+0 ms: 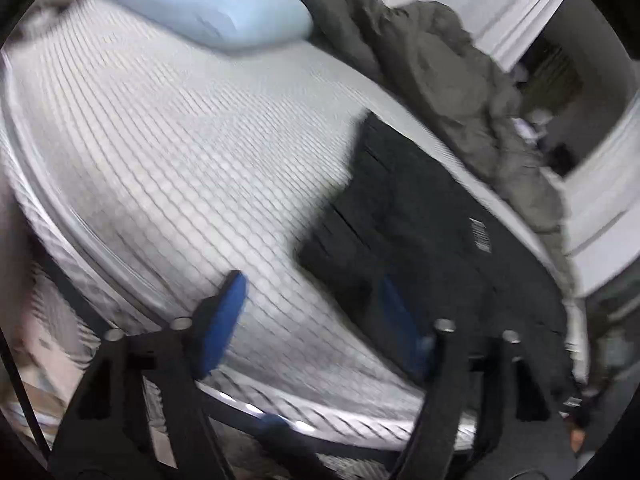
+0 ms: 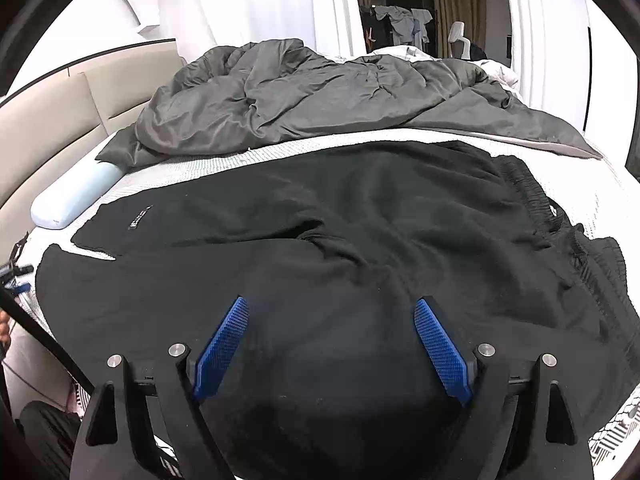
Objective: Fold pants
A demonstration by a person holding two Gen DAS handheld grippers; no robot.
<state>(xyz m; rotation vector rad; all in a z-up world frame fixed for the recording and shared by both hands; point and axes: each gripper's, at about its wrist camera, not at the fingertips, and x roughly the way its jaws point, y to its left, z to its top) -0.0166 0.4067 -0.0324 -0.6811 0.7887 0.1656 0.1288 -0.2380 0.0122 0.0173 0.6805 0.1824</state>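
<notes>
Black pants (image 2: 320,240) lie spread across the white quilted mattress (image 2: 276,152), with the elastic waistband at the right and a small label near the left. My right gripper (image 2: 330,306) hovers over the near part of the pants, open, with nothing pinched between its blue pads. The left wrist view is blurred. There the pants (image 1: 420,220) lie at the right on the mattress (image 1: 160,140). My left gripper (image 1: 314,300) is open near the mattress's front edge. Its left pad is over bare mattress and its right pad is over the pants' edge.
A crumpled grey duvet (image 2: 320,88) fills the far side of the bed. A light blue pillow (image 1: 208,4) lies by the beige headboard (image 2: 48,120). White curtains and a dark doorway (image 2: 400,8) with hanging clothes stand beyond the bed.
</notes>
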